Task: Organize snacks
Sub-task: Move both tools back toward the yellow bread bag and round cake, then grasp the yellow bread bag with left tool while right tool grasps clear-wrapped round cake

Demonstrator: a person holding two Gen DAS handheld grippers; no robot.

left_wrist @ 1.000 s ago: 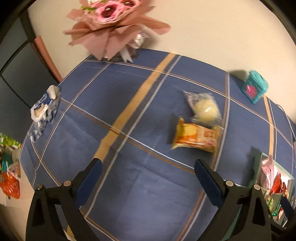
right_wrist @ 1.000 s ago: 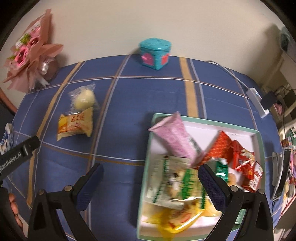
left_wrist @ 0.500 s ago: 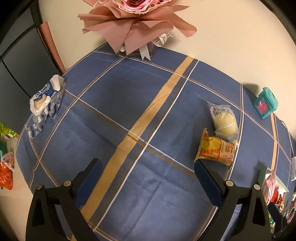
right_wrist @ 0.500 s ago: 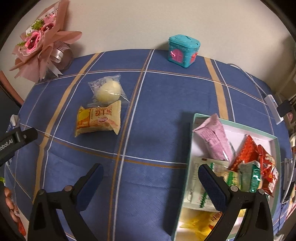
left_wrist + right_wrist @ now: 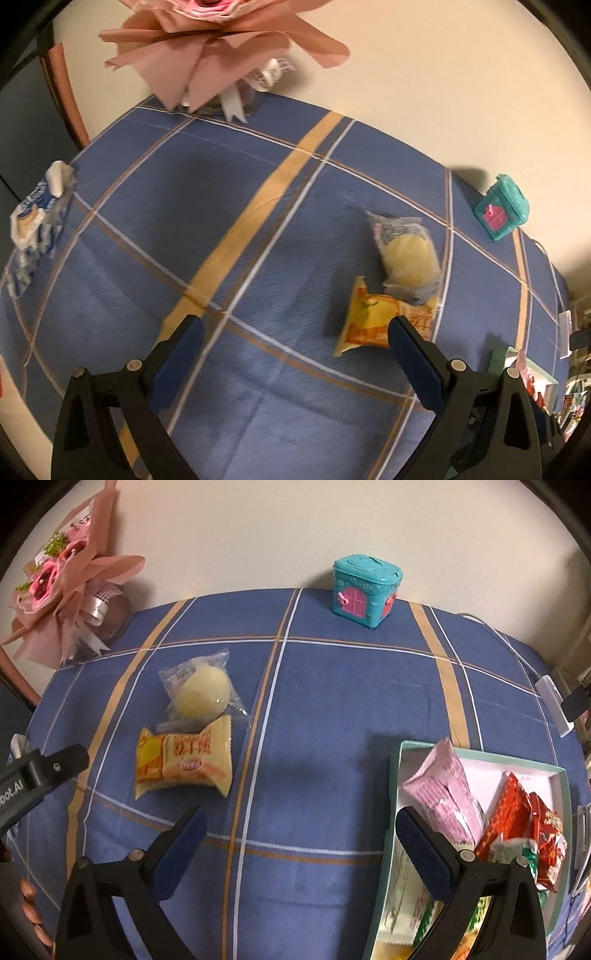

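most of the job looks done: the tray point(image 5: 394, 775), under the right claw's point(image 5: 297, 840) right finger, already holds a pink packet point(image 5: 447, 794), red packets point(image 5: 517, 812) and green-and-white ones. two snacks are left on the blue plaid counter point(image 5: 332, 701), ahead and to the left of that claw: a yellow wrapped cake point(image 5: 184, 764) and, touching its far edge, a round bun in clear wrap point(image 5: 201, 694). the left claw point(image 5: 295, 345) has its right finger overlapping the cake point(image 5: 365, 317) in its view; whether it touches is unclear. both claws are spread wide and hold nothing. the tray's near end is cut off, and the left view is blurred.
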